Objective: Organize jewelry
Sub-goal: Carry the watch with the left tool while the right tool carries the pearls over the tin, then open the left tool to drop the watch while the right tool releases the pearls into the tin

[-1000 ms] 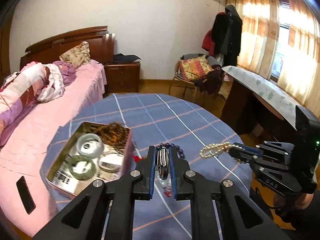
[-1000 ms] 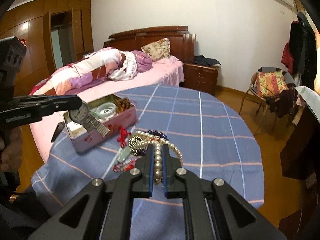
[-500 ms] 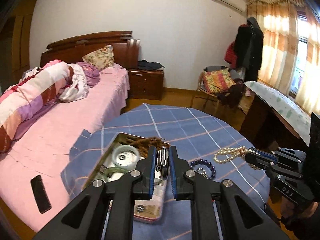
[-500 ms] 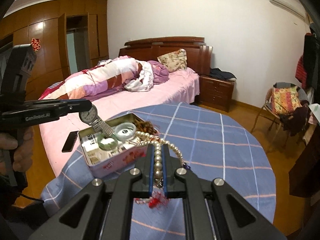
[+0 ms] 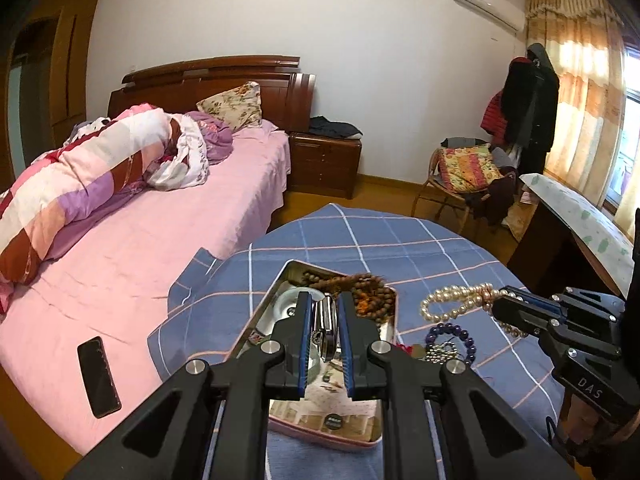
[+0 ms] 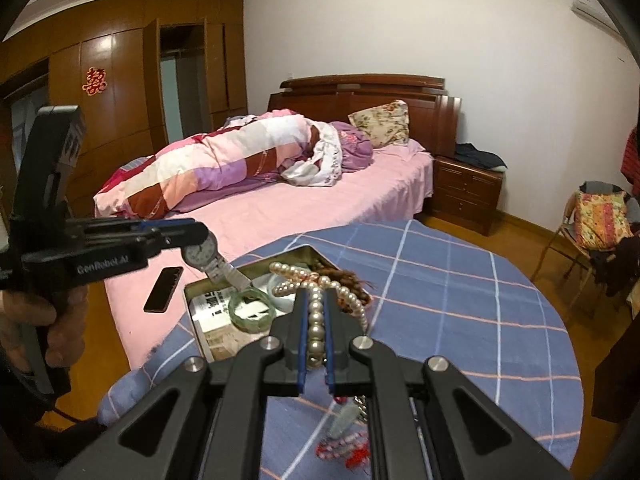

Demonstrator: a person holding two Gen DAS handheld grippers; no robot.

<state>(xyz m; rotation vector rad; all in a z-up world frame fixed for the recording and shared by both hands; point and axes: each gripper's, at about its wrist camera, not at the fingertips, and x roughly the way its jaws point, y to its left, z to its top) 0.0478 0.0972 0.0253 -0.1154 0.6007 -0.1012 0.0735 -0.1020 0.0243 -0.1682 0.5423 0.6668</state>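
My left gripper (image 5: 324,312) is shut on a silver wristwatch (image 5: 326,330) and holds it above the open metal tin (image 5: 280,280). From the right wrist view the watch (image 6: 202,255) hangs over the tin's near left corner (image 6: 192,288). My right gripper (image 6: 316,304) is shut on a pearl necklace (image 6: 316,320) and holds it just right of the tin; it shows in the left wrist view (image 5: 456,300). The tin holds a green jade bangle (image 6: 252,311), a white bangle (image 5: 288,300) and brown wooden beads (image 5: 360,284).
The round table has a blue checked cloth (image 5: 360,236). A dark blue bead bracelet (image 5: 450,340) and a silver chain (image 5: 442,354) lie right of the tin. Red and green trinkets (image 6: 344,436) lie under my right gripper. A phone (image 5: 98,376) lies on the pink bed (image 5: 160,240).
Both grippers have risen and moved left toward the tin with their loads. The watch now hangs over the tin, and the pearls hang beside its right edge.
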